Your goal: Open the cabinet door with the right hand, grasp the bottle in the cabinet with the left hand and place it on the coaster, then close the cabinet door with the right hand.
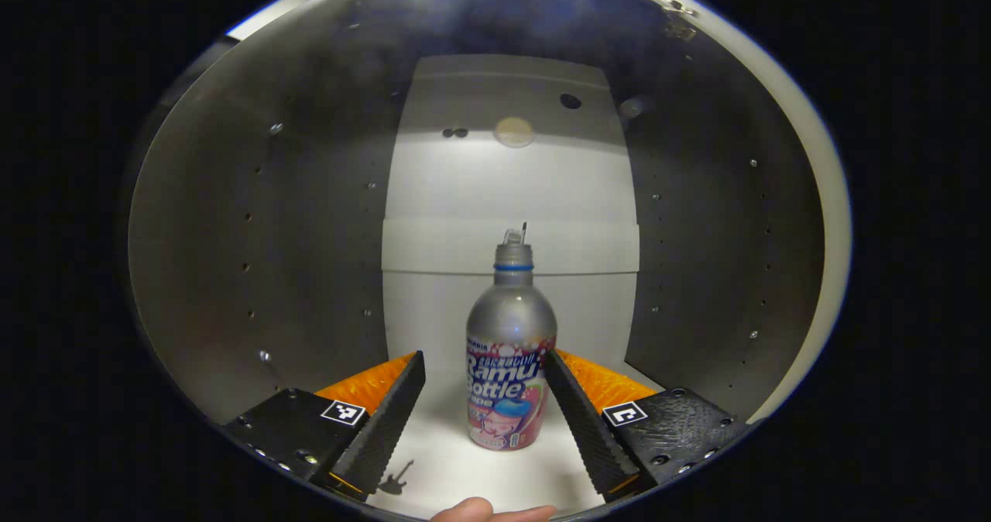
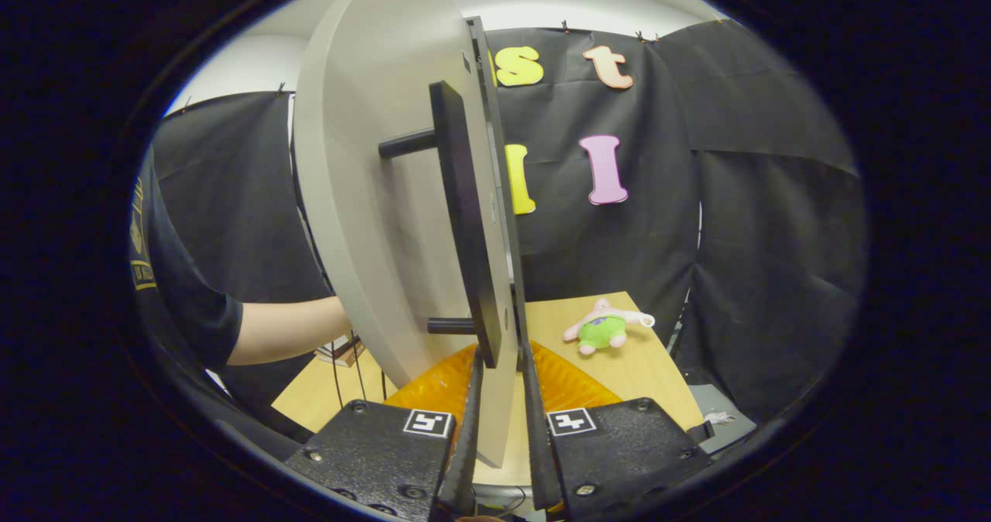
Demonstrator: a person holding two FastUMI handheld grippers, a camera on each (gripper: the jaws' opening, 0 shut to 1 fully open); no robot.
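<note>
A silver bottle (image 1: 509, 367) with a pink and blue label stands upright on the white cabinet floor (image 1: 441, 468), in front of the white back wall. My left gripper (image 1: 484, 355) is inside the cabinet and open, one finger on either side of the bottle. Its right finger lies close against the label; the left finger stands apart. In the right gripper view, the pale cabinet door (image 2: 372, 197) stands swung open, edge-on, with its black bar handle (image 2: 458, 220). My right gripper (image 2: 502, 352) is shut on the door's lower edge beside the handle.
Grey cabinet side walls (image 1: 255, 259) close in on both sides of the left gripper. A person's bare forearm (image 2: 286, 332) reaches behind the door. A small pink and green plush toy (image 2: 605, 328) lies on the wooden table (image 2: 650, 382). A fingertip (image 1: 495, 513) shows at the bottom.
</note>
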